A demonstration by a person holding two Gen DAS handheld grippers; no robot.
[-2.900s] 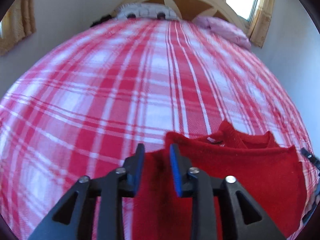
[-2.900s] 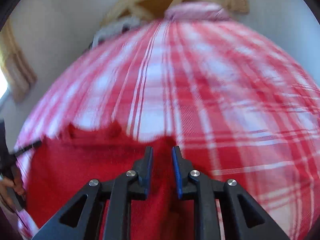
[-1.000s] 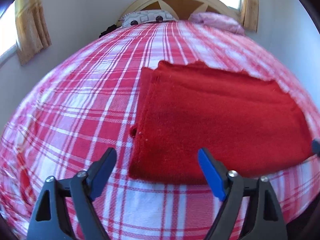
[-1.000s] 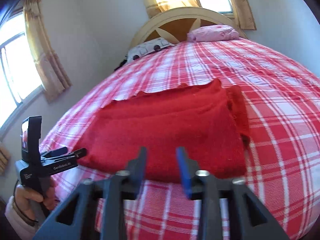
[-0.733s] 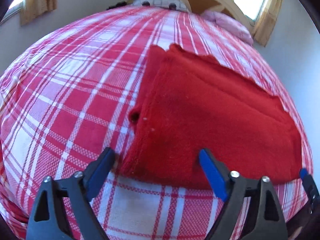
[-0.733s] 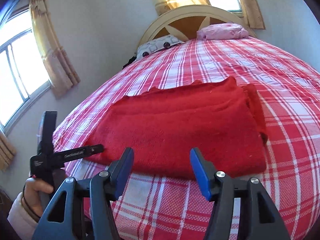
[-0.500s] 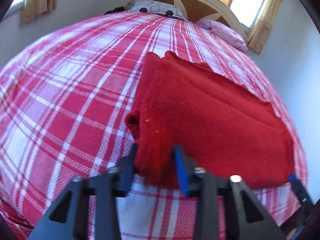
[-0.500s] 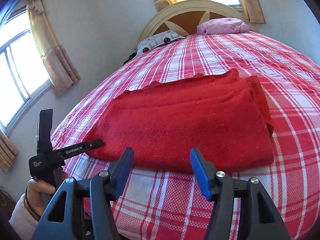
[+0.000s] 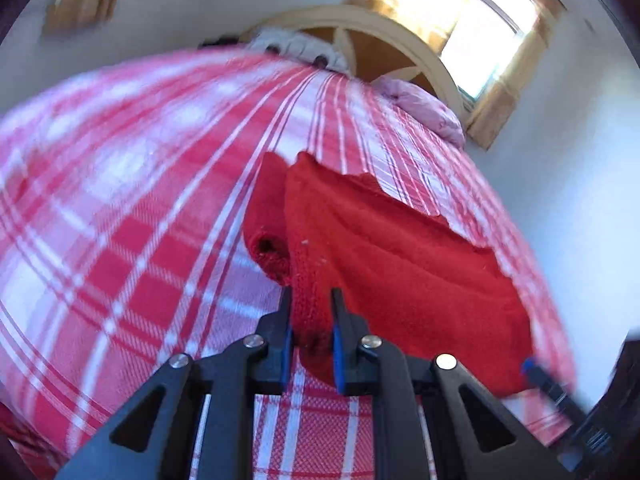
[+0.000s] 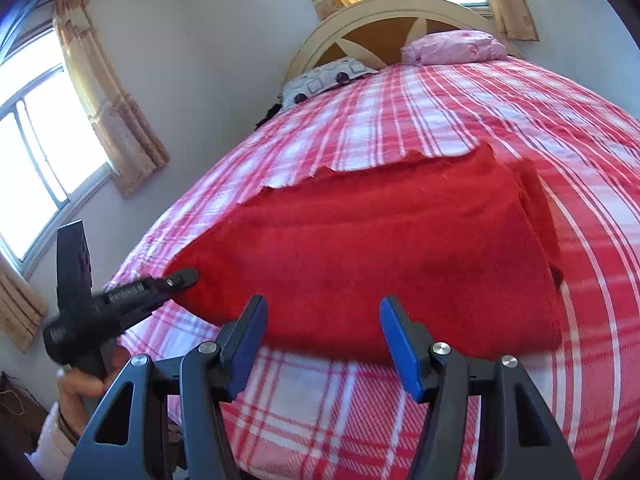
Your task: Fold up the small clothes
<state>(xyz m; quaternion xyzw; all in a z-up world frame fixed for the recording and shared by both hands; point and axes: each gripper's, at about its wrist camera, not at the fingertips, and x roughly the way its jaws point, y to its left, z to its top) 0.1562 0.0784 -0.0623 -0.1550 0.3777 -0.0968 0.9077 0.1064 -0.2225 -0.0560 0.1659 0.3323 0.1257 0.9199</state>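
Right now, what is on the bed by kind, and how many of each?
Red garments: 1, a folded red sweater, its near corner between the closing left gripper.
Pillows: 2, a pink pillow and a patterned pillow.
Total: 3

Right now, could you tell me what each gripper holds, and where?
The left gripper, jaws closing, pinches the red garment at its near left corner; the right gripper holds nothing.

Bright daylight, source is the window behind the headboard, blown out with glare. Left wrist view is motion-blurred, worst on the plaid bedspread. Right wrist view sharp. Heavy fisheye bending, dark vignette corners.
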